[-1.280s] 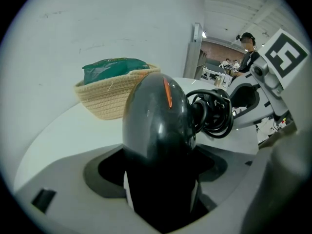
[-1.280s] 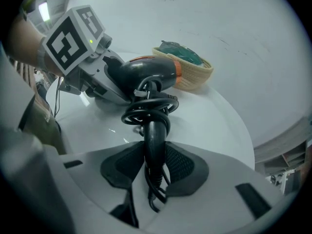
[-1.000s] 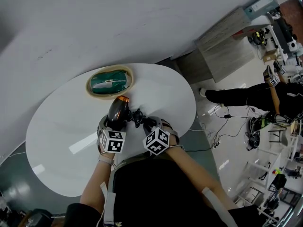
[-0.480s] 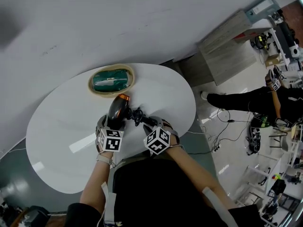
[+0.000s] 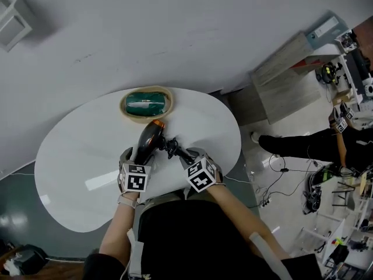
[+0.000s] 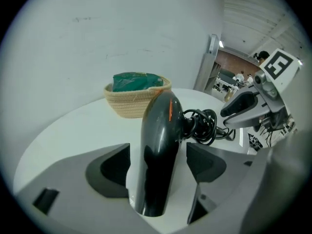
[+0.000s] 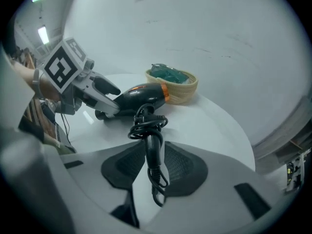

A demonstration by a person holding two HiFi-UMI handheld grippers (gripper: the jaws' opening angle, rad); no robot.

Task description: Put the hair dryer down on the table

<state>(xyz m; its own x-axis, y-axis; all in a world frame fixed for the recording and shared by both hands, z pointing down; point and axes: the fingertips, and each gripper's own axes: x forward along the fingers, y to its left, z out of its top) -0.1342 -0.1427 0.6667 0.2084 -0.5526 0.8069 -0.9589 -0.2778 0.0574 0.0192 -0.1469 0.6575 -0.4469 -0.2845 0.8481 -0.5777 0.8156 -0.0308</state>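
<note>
A dark grey hair dryer (image 5: 148, 140) with an orange ring lies on the white oval table (image 5: 76, 150), its nozzle toward a basket. My left gripper (image 5: 139, 156) is open: the dryer's body (image 6: 158, 145) lies between the jaws with a thin gap on each side. The coiled black cord (image 5: 172, 146) trails to my right gripper (image 5: 187, 155). In the right gripper view the jaws are closing, and both pads touch a straight stretch of the cord (image 7: 151, 130) below the coil. The left gripper (image 6: 158, 162) and right gripper (image 7: 152, 162) sit side by side at the table's near edge.
A woven basket (image 5: 145, 105) with a green bundle stands just beyond the dryer's nozzle. The table's near edge lies under both grippers. On the floor to the right are a person (image 5: 303, 142), loose cables (image 5: 280, 174) and a wooden cabinet (image 5: 285, 69).
The head view has tilted, so everything sits a little lower in the frame. The right gripper has drifted slightly right. The dryer and the left gripper keep their places.
</note>
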